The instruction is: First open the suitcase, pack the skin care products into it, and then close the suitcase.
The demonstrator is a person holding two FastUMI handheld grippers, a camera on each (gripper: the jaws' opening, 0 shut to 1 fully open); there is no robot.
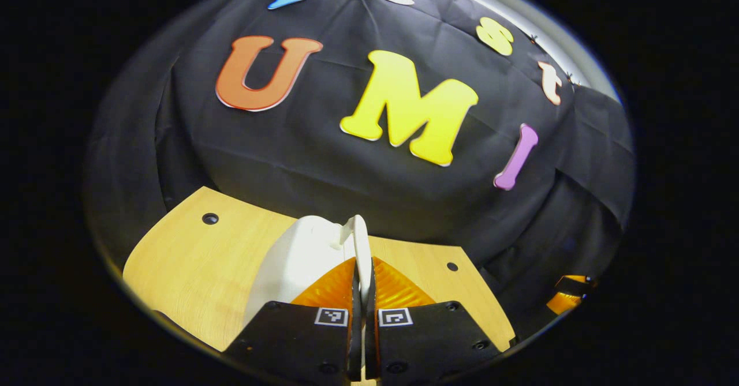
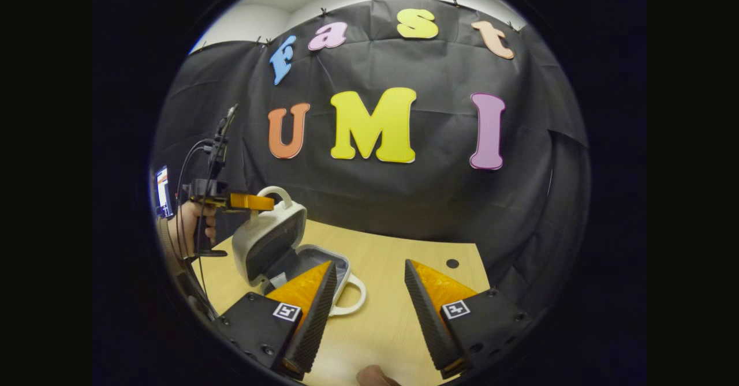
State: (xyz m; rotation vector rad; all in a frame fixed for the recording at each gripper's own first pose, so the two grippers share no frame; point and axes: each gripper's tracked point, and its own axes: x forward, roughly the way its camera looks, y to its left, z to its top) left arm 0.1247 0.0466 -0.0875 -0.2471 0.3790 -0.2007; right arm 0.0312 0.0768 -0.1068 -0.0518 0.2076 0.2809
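A small white suitcase stands open on the wooden table (image 2: 381, 322). Its lid (image 2: 268, 236) is raised and tilted back over the grey-lined base (image 2: 326, 262). The base's white handle (image 2: 353, 298) points toward me. In the left gripper view, my left gripper (image 1: 362, 273) is shut on the thin white handle (image 1: 359, 237) of the lid (image 1: 294, 259). In the right gripper view the left gripper (image 2: 254, 202) is held by a hand (image 2: 193, 224) at the lid's top handle (image 2: 282, 193). My right gripper (image 2: 369, 299) stands open over the table, right of the base, with nothing between its fingers.
The table has round holes (image 2: 452, 263) near its back edge, and the black cloth wall hangs close behind it. Cables run up from the left gripper's grip. A small rounded object (image 2: 375, 377) shows at the bottom edge; what it is I cannot tell.
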